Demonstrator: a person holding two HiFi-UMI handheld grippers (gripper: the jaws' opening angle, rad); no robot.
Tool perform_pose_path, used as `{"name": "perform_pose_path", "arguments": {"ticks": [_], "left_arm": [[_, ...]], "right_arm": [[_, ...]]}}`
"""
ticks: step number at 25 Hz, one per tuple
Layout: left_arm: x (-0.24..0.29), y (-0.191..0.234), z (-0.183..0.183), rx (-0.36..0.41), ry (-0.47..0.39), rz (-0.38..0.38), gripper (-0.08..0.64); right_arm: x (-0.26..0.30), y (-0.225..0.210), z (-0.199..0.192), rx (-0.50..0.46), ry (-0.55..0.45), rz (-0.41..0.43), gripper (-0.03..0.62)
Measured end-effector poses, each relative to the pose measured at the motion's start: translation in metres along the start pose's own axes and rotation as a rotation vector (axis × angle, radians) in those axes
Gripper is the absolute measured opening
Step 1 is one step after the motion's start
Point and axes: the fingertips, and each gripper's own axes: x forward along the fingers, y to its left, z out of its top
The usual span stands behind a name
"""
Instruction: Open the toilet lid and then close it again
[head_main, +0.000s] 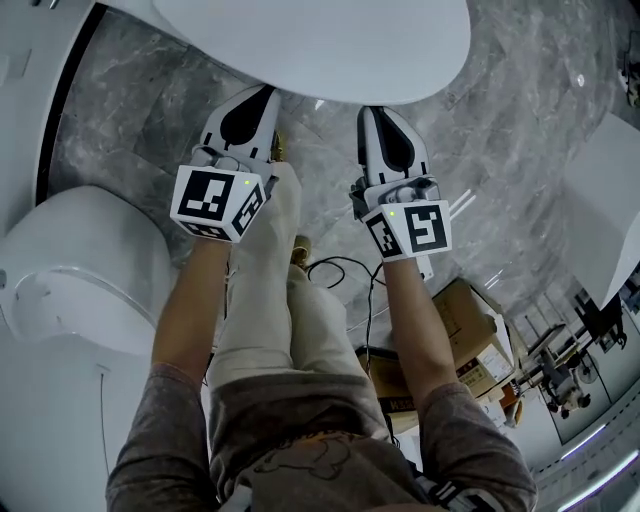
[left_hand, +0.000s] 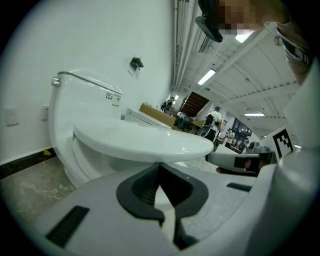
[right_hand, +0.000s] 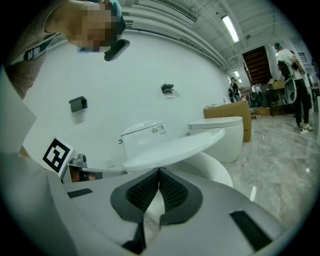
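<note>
Your left gripper (head_main: 262, 98) and right gripper (head_main: 378, 115) had fingers clenched on nothing, tips side by side under the front rim of the toilet lid (head_main: 330, 40), which ran lengthwise away from you; neither hand nearer

Toilet lid (head_main: 330, 40) cut off, head view top; tank label (left_hand: 114, 98) txt illegible, maybe two stickers.

Left gripper (head_main: 264, 98) and right gripper (head_main: 374, 114) are pointing far, side by side, jaws together, tips sitting at the near edge of the white toilet lid (head_main: 330, 40). Second toilet (head_main: 70, 270) is standing left; cardboard box (head_main: 470, 330) is lying near right on the marble floor (head_main: 520, 130).
</note>
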Motion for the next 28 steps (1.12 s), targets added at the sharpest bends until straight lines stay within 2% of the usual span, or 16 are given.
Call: {"name": "perform_pose_path", "arguments": {"ticks": [7, 9, 14, 19, 24, 28], "left_arm": [[-0.032, 0.015, 0.089, -0.114, -0.089, 0.062, 0.009], [-0.038, 0.024, 0.113, -0.125, -0.107, 0.080, 0.009], [-0.046, 0.040, 0.161, -0.151, -0.117, 0.089, 0.009], [-0.056, 0.060, 0.198, -0.193, -0.145, 0.103, 0.009], [-0.060, 0.083, 0.223, -0.213, -0.164, 0.110, 0.009], [-0.061, 0.100, 0.237, -0.218, -0.187, 0.159, 0.009]], "right_arm": [[0.020, 0.059, 0.118, -0.075, -0.071, 0.110, 0.026], [0.033, 0.074, 0.147, -0.084, -0.086, 0.136, 0.026], [0.070, 0.096, 0.205, -0.076, -0.078, 0.129, 0.026], [0.105, 0.115, 0.246, -0.099, -0.065, 0.163, 0.026], [0.140, 0.133, 0.269, -0.118, -0.061, 0.215, 0.026], [0.166, 0.146, 0.283, -0.120, -0.058, 0.277, 0.026]]}}
